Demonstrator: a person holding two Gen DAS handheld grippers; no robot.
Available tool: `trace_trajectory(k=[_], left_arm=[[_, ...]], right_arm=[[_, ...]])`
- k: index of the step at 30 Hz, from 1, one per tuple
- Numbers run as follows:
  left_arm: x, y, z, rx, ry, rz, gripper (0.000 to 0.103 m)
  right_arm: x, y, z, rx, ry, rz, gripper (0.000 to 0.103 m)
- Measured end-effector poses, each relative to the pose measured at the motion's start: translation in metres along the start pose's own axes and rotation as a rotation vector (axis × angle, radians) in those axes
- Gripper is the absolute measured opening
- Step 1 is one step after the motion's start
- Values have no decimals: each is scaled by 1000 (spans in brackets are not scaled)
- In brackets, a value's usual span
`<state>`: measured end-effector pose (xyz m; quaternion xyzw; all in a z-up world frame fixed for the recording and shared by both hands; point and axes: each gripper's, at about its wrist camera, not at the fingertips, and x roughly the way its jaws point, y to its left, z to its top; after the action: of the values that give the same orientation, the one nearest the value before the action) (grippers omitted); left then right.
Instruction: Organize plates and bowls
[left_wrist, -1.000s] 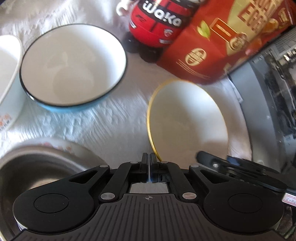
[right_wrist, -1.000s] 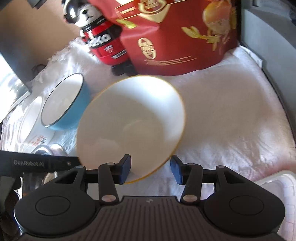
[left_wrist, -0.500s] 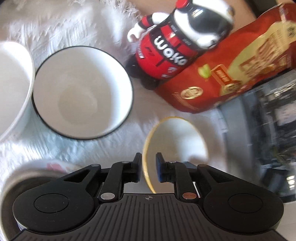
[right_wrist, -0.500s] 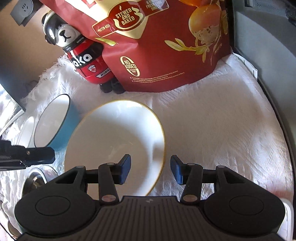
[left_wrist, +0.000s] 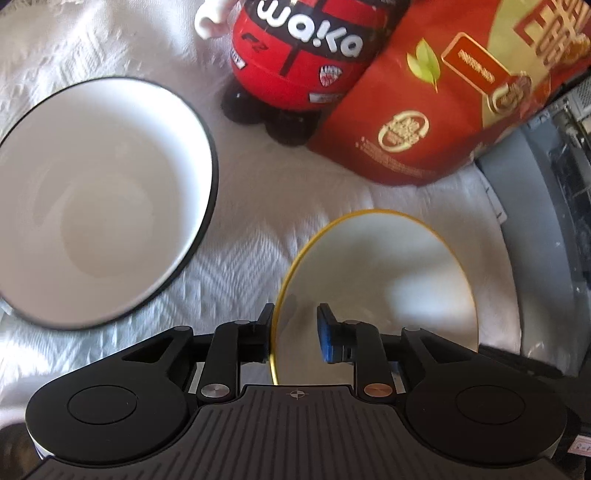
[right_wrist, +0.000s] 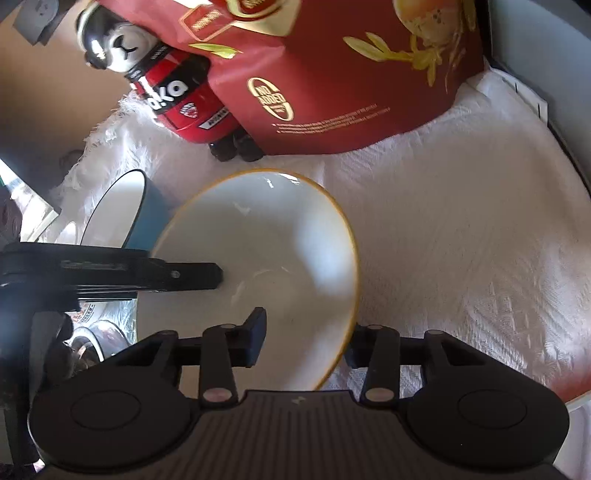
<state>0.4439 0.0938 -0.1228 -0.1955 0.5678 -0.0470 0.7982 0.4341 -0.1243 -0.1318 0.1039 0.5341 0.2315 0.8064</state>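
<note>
Both tongs are sitting at the gold-rimmed bowl (right_wrist: 258, 258), which is resting on the white cloth (right_wrist: 461, 240) in front of the red bag (right_wrist: 351, 74). Left tongs (left_wrist: 295, 332) are standing partly open, straddling the bowl's left rim: one finger outside, the blue-padded one inside; the outer finger looks to be touching the rim, the inner one apart from the wall. Right tongs (right_wrist: 306, 343) are standing wide open across the near rim, one finger inside, one outside, neither pressing. Nothing is being clamped by either. The black-rimmed blue bowl (left_wrist: 99, 199) is sitting just left of the gold-rimmed bowl. The mascot bottle (left_wrist: 303, 55) is standing beside the bag, touching it.
</note>
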Motion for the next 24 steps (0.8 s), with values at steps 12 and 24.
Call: trace_trajectory(k=[12, 24], left_arm=[[-31, -11, -70, 78, 95, -59, 25], [-40, -15, -122, 112, 122, -59, 24]], right_arm=[[-30, 3, -52, -34, 45, -28, 43], [-42, 6, -101, -62, 90, -69, 46]])
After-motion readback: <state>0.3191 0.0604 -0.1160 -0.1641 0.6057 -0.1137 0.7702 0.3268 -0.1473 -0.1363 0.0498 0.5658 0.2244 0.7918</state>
